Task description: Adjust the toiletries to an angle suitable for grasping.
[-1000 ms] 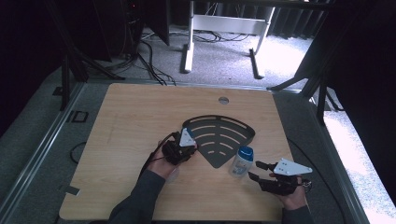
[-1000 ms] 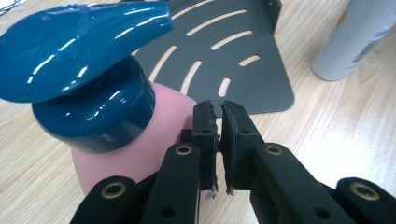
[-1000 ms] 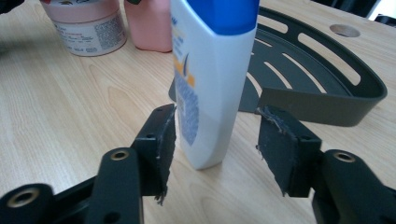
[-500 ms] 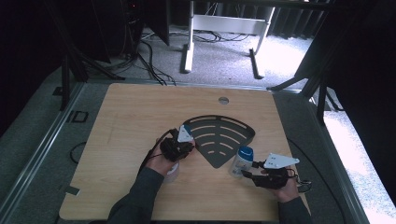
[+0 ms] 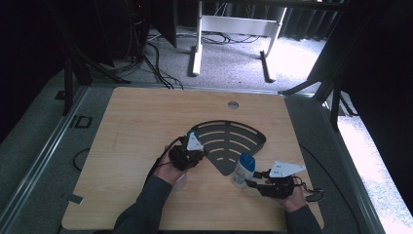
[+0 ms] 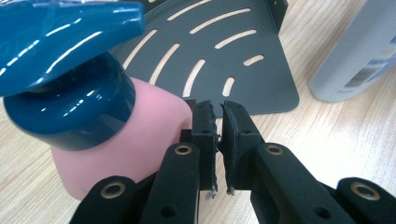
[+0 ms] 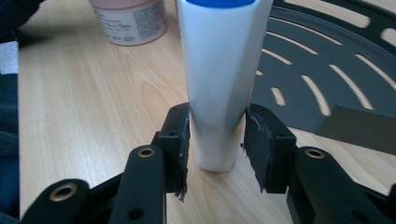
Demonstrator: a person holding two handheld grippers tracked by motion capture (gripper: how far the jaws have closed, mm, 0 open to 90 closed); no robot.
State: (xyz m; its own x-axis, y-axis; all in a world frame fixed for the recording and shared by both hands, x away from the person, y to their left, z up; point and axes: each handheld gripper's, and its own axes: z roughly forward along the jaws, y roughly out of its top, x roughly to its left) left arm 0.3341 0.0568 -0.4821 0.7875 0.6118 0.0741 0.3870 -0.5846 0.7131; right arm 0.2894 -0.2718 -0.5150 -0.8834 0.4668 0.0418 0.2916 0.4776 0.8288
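Right gripper (image 7: 217, 149) mid-grasp on the white bottle (image 7: 219, 84), upright at the black rack's (image 5: 229, 141) 5 o'clock corner: jaws have just been closing, pads barely touching (not clamped yet). Left gripper (image 6: 218, 140) clenched, empty, beside the pink jar (image 6: 121, 140). Next: finish squeeze, lift straight.

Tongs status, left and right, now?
Left tongs: shut, empty, beside the pink bottle.
Right tongs: just been closing around the white bottle; one pad touches, a gap shows at the other, so not gripped yet.
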